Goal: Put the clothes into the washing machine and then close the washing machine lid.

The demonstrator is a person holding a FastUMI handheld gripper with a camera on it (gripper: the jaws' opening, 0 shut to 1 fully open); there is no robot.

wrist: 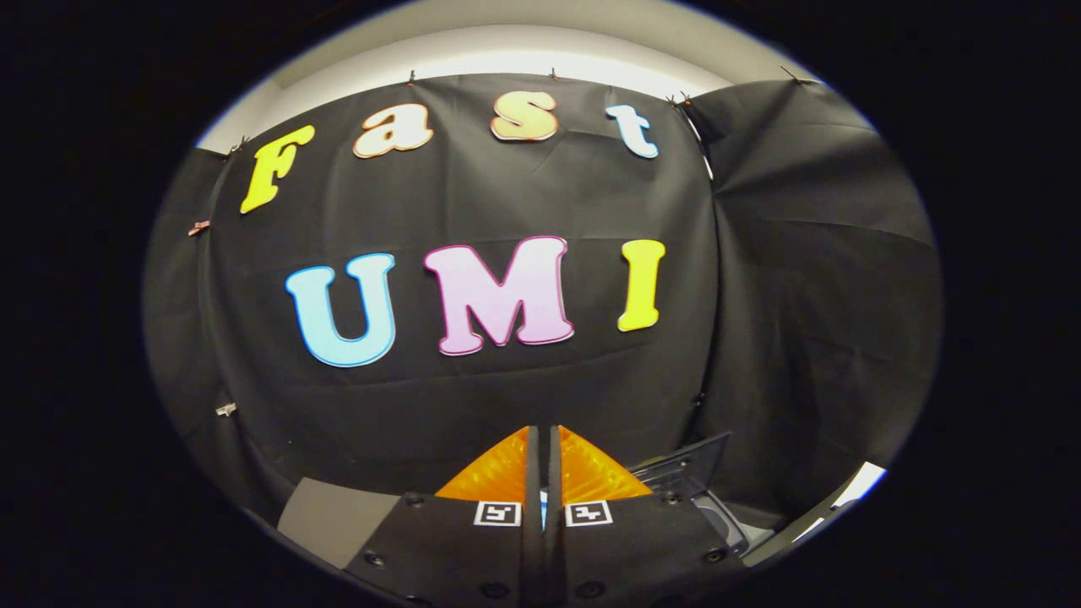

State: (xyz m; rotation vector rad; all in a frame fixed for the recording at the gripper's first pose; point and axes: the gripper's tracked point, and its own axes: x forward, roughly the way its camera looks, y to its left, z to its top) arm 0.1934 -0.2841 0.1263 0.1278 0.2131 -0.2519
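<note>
Gripper (541, 473) raised, fingers pressed together, holding nothing. Facing black cloth wall (473, 397). Washing machine (705, 498), lid up, low to right. Clothes likely soft, light; pinch fold.

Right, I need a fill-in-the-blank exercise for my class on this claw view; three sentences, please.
1. The claw has its two fingers closed ____, with nothing held between them.
2. Beyond the fingers hangs a ____ cloth wall.
3. A tilted dark panel stands just to the ____ of the fingers.

Missing words: together; black; right.
</note>
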